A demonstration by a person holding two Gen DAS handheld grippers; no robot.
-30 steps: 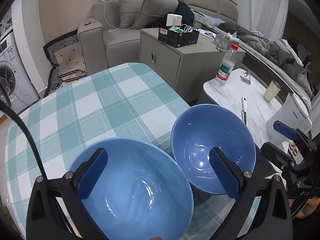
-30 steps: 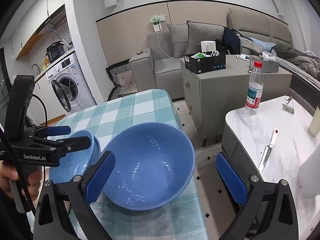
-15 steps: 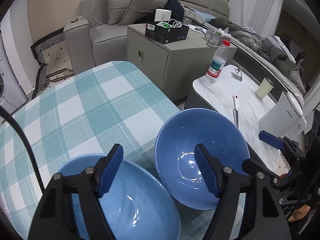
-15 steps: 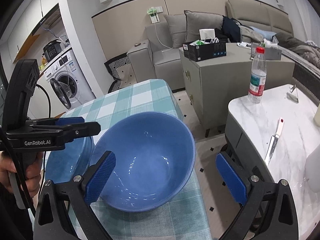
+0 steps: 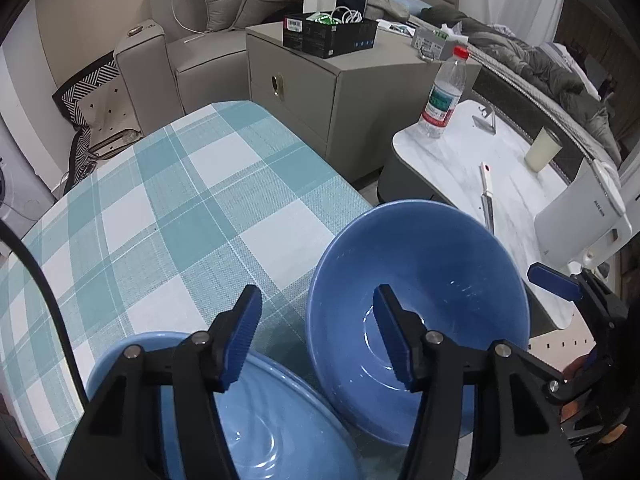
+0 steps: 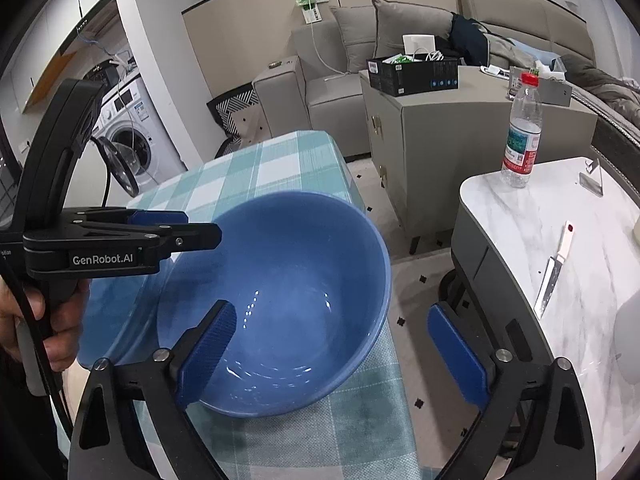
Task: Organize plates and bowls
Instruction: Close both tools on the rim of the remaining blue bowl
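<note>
Two blue bowls stand side by side on the checked tablecloth (image 5: pixel 180 208). The right bowl (image 5: pixel 432 280) (image 6: pixel 288 288) sits at the table's right edge. The left bowl (image 5: pixel 272 416) (image 6: pixel 116 320) is lighter blue and touches it. My left gripper (image 5: pixel 316 336) is open, its fingers above where the two rims meet, holding nothing. My right gripper (image 6: pixel 332 344) is open wide around the right bowl's near rim, one finger inside the bowl, one outside beyond the table edge. The left gripper also shows in the right wrist view (image 6: pixel 160 226), over the left bowl.
A marble side table (image 6: pixel 560 240) stands close on the right with a water bottle (image 6: pixel 520 128), a knife (image 6: pixel 554 268), a cup (image 5: pixel 542 154) and a white appliance (image 5: pixel 580 216). A grey cabinet (image 5: pixel 332 92), sofa and washing machine (image 6: pixel 128 140) lie beyond.
My left gripper has narrowed and shifted right, from over the left bowl to the gap between the bowls. My right gripper has moved closer around the right bowl.
</note>
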